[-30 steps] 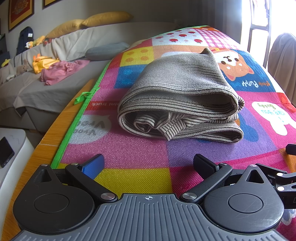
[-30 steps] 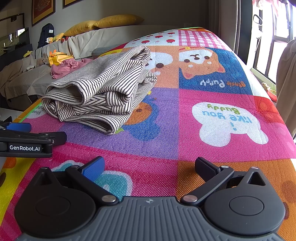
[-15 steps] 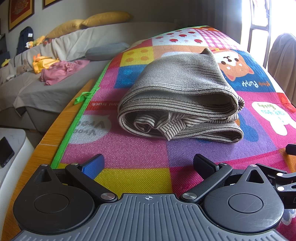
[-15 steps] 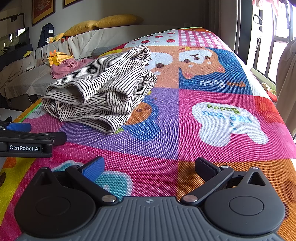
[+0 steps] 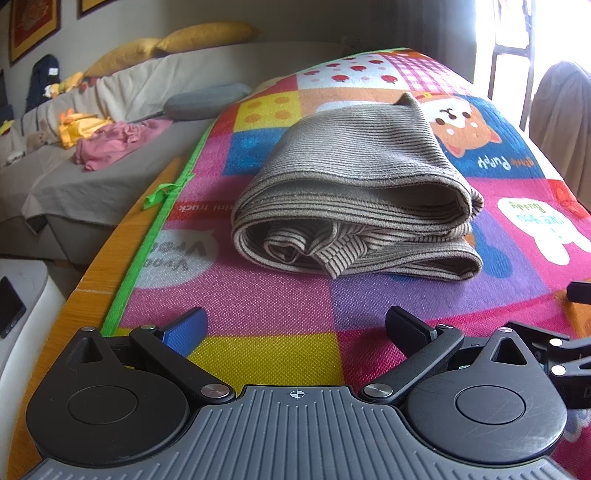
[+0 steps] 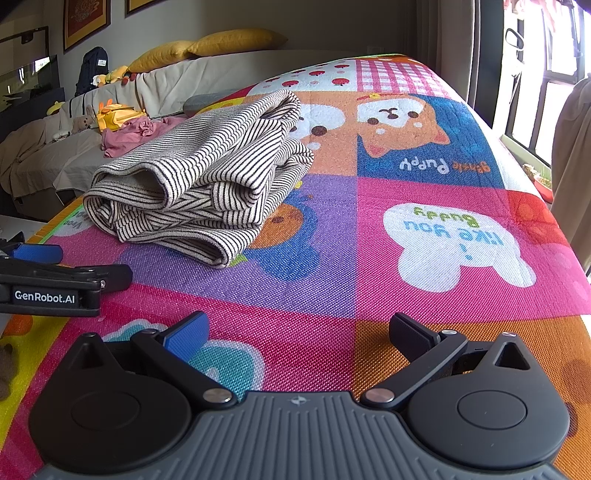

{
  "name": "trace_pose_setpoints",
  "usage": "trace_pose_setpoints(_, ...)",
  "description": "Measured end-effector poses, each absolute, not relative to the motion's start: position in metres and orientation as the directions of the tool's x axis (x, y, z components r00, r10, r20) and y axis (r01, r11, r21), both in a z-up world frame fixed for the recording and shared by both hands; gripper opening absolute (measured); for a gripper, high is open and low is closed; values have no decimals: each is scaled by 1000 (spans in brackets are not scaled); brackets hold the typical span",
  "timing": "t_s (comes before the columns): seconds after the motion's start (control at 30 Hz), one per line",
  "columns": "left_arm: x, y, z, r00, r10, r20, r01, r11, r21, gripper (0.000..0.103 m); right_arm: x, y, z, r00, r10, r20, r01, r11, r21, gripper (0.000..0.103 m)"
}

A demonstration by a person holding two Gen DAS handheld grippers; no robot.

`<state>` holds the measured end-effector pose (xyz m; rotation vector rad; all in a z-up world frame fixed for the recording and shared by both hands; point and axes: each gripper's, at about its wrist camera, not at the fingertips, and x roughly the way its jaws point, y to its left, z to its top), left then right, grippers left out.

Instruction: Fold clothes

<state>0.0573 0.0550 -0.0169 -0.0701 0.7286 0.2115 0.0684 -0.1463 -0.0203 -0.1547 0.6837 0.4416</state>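
A striped beige and black garment [image 5: 354, 195] lies folded in a thick bundle on the colourful play mat [image 5: 258, 302]. It also shows in the right wrist view [image 6: 207, 184], to the left of centre. My left gripper [image 5: 295, 328] is open and empty, resting low on the mat a short way in front of the bundle. My right gripper [image 6: 299, 332] is open and empty, to the right of the bundle and apart from it. The left gripper's side shows at the left edge of the right wrist view [image 6: 55, 284].
The mat covers a wooden table whose edge [image 5: 92, 280] runs along the left. Beyond it a sofa [image 5: 110, 155] holds pink and yellow clothes [image 5: 118, 140] and yellow cushions [image 5: 199, 33]. A window and draped fabric [image 5: 561, 122] stand at the right.
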Motion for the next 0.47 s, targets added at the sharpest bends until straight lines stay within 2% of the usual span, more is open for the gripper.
trace_pose_setpoints(0.1,55,52,-13,700,156,-697,-210,978,8,103,70,-151,-20,687,343,-640,-443,897,6,103)
trace_pose_setpoints(0.47,39,37,-15,709,161,-687,-201,979,22,103,70,-153,-19,687,343,-641,-443,897,6,103)
